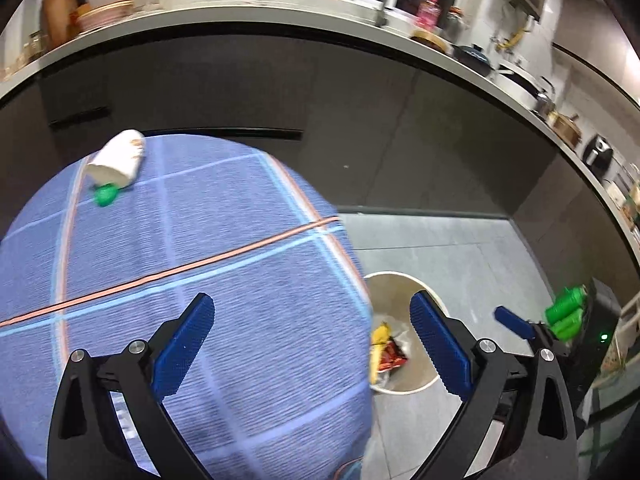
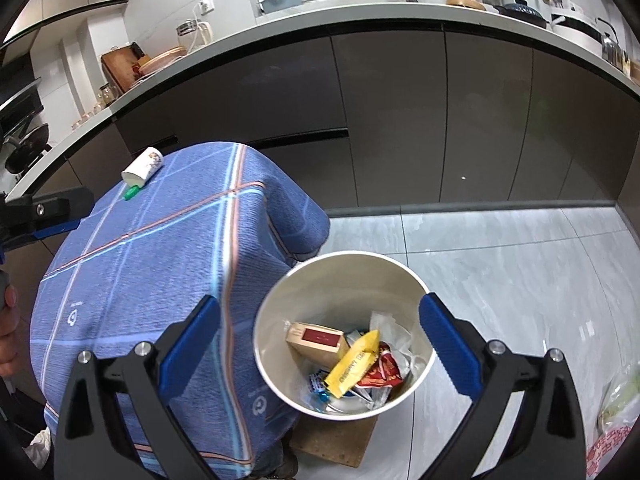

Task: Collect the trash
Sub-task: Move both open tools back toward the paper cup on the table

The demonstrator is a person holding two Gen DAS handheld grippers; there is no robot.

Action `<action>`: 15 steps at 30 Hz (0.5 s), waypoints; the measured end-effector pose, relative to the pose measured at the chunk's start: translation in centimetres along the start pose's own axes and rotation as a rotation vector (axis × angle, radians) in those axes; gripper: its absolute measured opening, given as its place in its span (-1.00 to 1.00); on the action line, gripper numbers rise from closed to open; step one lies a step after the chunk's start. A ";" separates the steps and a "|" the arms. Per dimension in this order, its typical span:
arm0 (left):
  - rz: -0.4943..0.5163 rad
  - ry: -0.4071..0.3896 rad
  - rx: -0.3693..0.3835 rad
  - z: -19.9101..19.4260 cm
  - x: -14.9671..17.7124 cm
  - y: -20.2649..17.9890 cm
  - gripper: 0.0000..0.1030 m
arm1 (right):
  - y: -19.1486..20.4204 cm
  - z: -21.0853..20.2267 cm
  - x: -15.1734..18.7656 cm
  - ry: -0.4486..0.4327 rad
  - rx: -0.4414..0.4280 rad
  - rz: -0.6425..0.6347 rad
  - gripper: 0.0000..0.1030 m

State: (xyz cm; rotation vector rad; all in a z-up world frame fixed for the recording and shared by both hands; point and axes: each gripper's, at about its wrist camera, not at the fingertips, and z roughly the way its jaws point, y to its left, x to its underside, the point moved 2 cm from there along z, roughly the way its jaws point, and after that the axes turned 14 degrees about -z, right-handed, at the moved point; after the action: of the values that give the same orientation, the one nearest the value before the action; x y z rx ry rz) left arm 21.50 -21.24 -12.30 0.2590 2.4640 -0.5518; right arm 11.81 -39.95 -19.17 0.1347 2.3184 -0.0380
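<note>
A white paper cup (image 1: 117, 159) (image 2: 143, 167) lies on its side at the far edge of the table under a blue checked cloth (image 1: 192, 280) (image 2: 152, 280), with a small green cap (image 1: 105, 195) (image 2: 131, 193) just in front of it. A round cream bin (image 2: 422, 296) (image 1: 428, 294) stands on the floor at the table's right, holding a tan carton (image 2: 318, 340), a yellow wrapper (image 2: 352, 364), a red wrapper and white scraps. My left gripper (image 1: 312, 344) is open and empty over the table's right edge. My right gripper (image 2: 320, 352) hangs open and empty above the bin.
A dark cabinet run with a white counter (image 2: 400, 12) full of kitchenware curves behind. Grey floor tiles (image 2: 500, 264) spread right of the bin, which stands on a brown board (image 2: 336, 440). A plastic bag (image 2: 612, 432) lies at the lower right. A hand (image 2: 8, 332) shows at the left edge.
</note>
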 end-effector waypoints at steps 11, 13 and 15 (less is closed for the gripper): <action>-0.093 -0.041 -0.094 -3.9 -1.1 5.6 0.83 | 5.3 -0.3 -3.2 -0.022 -0.067 -0.093 0.93; -0.103 -0.043 -0.099 -4.3 -1.1 6.5 0.83 | 6.2 -0.2 -3.8 -0.026 -0.079 -0.112 0.93; -0.108 -0.048 -0.111 -4.8 -1.2 7.4 0.83 | 7.6 0.0 -4.5 -0.027 -0.098 -0.140 0.93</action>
State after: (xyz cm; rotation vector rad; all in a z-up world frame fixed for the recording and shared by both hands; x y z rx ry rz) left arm 22.28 -12.54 -10.46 0.0679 2.4626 -0.4580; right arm 15.73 -32.75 -15.80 -0.0774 2.2942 0.0039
